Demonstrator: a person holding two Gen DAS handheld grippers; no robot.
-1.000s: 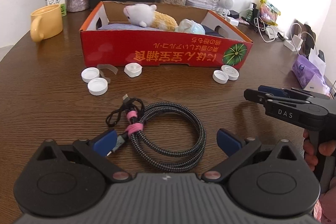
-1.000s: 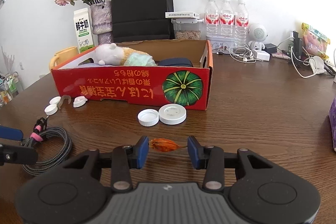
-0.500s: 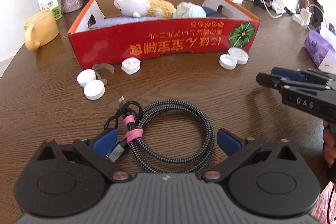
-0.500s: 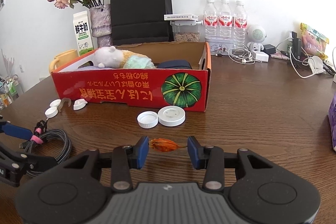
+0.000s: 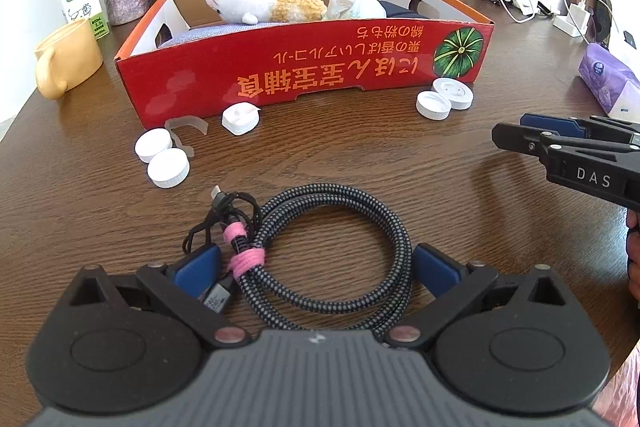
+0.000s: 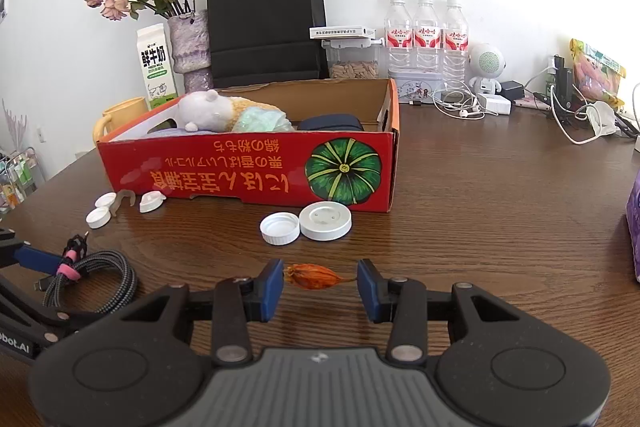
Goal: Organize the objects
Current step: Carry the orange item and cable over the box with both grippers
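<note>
Both pairs of fingers stand spread, neither pinching anything. On my left gripper [image 5: 316,267] the blue pads sit wide apart on either side of the coiled braided cable [image 5: 320,251], which lies flat on the wooden table [image 5: 360,155] and is bound by pink ties; the left pad is right beside the bundled plug end, the right pad just off the coil's outer loop, and I cannot tell whether either one touches it. My right gripper [image 6: 320,287] is parted around a dried orange flower bud [image 6: 312,277] lying on the table: the bud's head is at the left pad, its thin stem reaches toward the right pad, and the pads do not press on it.

Beyond the cable, three white caps [image 5: 164,157] and a clear plastic clip [image 5: 186,127] lie near the front wall of the red cardboard box [image 5: 304,79]. Two more white lids [image 6: 306,225] rest touching each other just before the box's pumpkin-printed corner. Inside the box I see a plush toy [image 5: 260,3], a pale crumpled bundle [image 5: 356,5] beside it and something dark blue [image 6: 332,123] further right.

Left of the box stands a yellow mug [image 5: 66,61], with a milk carton [image 6: 156,67] and a vase of dried roses [image 6: 188,43] behind it. A black paper bag [image 6: 266,19] and three water bottles [image 6: 426,35] line the wall.
</note>
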